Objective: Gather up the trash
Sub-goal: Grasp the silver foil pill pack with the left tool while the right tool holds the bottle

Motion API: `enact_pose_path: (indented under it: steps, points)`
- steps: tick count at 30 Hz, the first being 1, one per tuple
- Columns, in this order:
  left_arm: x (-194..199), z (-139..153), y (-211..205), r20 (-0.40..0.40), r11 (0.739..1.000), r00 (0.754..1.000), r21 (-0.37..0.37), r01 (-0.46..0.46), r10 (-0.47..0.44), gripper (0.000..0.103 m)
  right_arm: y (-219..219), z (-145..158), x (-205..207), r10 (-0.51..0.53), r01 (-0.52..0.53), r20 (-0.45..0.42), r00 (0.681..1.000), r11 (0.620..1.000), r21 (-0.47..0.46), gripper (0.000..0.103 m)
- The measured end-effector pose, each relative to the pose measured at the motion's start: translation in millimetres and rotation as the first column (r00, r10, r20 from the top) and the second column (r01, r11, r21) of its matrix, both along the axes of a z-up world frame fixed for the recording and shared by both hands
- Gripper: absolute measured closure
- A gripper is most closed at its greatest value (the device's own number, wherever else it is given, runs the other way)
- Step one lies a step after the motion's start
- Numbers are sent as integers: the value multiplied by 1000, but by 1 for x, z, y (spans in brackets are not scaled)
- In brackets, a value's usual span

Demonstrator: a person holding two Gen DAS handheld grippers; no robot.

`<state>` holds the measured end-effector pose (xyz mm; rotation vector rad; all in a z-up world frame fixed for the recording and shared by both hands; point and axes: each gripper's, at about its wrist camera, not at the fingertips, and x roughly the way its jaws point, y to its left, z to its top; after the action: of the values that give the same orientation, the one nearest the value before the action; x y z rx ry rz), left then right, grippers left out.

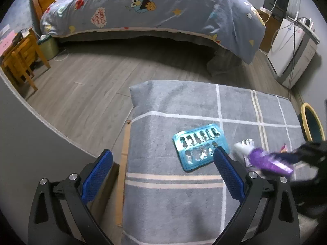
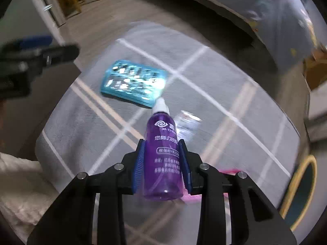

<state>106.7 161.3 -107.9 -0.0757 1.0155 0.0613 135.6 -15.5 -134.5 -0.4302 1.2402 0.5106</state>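
Left wrist view: the left claw (image 1: 163,163) stands wide, holding nothing, poised over the near left part of a grey checked rug (image 1: 163,204) that seems draped over something raised above the wooden floor (image 1: 85,85). A teal blister pack (image 1: 199,149), most pockets pushed out, lies flat toward the middle of the rug, just past the claw's right fingertip. Beside it toward the rug's right edge, a purple bottle (image 1: 269,160) hangs blurred in the right claw (image 1: 286,159), with a small silvery wrapper (image 1: 248,143) under its white cap. A yellow-rimmed bin (image 1: 312,122) stands off the rug's right edge.

Right wrist view: the right claw (image 2: 162,155) is clamped narrow on the purple bottle (image 2: 163,159), pads on its label, cap pointing forward. The blister pack (image 2: 132,83) and the silvery wrapper (image 2: 188,124) lie beyond it; something pink (image 2: 229,171) shows under the right finger. The yellow-rimmed bin (image 2: 300,192) sits low right, off the rug's edge.

The step in hand looks like carrying the bottle to the bin. Best keep the squeeze firm, since a smooth round bottle may slip, swing it fully over the rim, and only then let go. The left claw could take the flat blister pack by an edge.
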Motion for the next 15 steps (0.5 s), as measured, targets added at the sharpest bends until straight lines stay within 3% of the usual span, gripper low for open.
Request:
enact_pose_path:
  steps: [6, 9, 15]
  points:
    - [5, -10, -32, -29, 996, 996, 27, 86, -85, 5, -69, 31, 19, -167, 165, 19, 986, 984, 69, 71]
    - [7, -15, -50, -41, 992, 992, 37, 123, -122, 5, -98, 26, 31, -267, 264, 20, 963, 960, 92, 71]
    - [15, -28, -105, -57, 969, 968, 23, 244, -243, 7, -154, 8, 59, -419, 418, 49, 907, 908, 32, 71]
